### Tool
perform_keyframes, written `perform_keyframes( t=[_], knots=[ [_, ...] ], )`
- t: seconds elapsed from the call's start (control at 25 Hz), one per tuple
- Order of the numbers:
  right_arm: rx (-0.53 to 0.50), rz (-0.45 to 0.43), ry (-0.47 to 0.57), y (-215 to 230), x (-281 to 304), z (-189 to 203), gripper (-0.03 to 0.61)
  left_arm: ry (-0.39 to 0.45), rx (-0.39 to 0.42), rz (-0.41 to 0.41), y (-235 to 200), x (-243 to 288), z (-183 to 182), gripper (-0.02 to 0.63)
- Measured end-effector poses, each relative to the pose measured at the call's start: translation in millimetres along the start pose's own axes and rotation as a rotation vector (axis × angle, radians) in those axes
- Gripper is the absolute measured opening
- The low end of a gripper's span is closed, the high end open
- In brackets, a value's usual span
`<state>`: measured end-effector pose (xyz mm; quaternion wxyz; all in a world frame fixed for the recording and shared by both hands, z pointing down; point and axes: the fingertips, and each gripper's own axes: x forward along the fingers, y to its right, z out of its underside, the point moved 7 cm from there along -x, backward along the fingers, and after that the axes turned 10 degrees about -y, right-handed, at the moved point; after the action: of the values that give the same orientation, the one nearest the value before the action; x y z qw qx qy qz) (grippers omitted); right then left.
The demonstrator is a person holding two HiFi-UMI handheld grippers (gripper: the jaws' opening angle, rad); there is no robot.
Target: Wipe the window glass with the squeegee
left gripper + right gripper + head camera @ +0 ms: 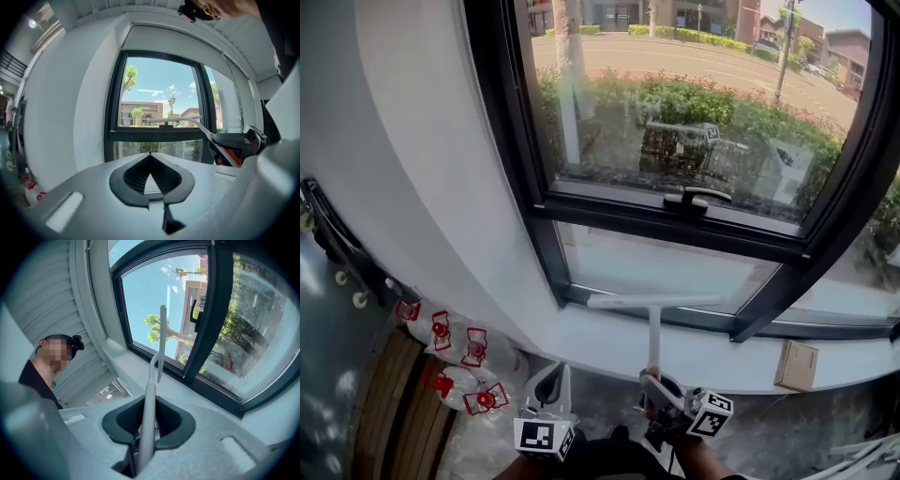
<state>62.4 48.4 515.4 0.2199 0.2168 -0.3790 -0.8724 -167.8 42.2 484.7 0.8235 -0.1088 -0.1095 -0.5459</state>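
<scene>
The white T-shaped squeegee (653,309) stands upright, its blade lying level along the bottom of the lower window pane (656,264). My right gripper (654,381) is shut on the lower end of its handle. In the right gripper view the handle (148,413) runs up between the pads to the blade (162,333). My left gripper (549,382) hangs to the left, below the sill, its tips together and empty. In the left gripper view (150,157) the pads meet at the tip; the squeegee (187,120) and the right gripper (236,147) show at right.
A black-framed upper sash with a black handle (697,199) sits above the lower pane. A white sill (600,337) runs below. A cardboard box (795,366) sits at right, plastic bags with red tags (455,349) and a wooden bench (398,422) at left.
</scene>
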Motion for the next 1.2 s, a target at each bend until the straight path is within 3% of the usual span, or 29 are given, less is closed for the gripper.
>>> perform_keyframes(
  t=[0.32,0.6,0.88,1.2],
  knots=[
    [-0.019,0.057,0.037,19,10,-16,0.04,0.012,0.009,0.046,-16,42,-11,0.017],
    [-0.07,0.055,0.074,16,60,-46,0.04,0.093,0.024,0.084,-61,78,-59,0.017],
    [-0.278,-0.03,0.067,2,150,-129,0.04,0.196,0.159,0.067,-132,99,-133,0.017],
    [-0.535,-0.227,0.085,-60,269,-251,0.04,0.327,0.206,0.073,-175,120,-231,0.017]
  ],
)
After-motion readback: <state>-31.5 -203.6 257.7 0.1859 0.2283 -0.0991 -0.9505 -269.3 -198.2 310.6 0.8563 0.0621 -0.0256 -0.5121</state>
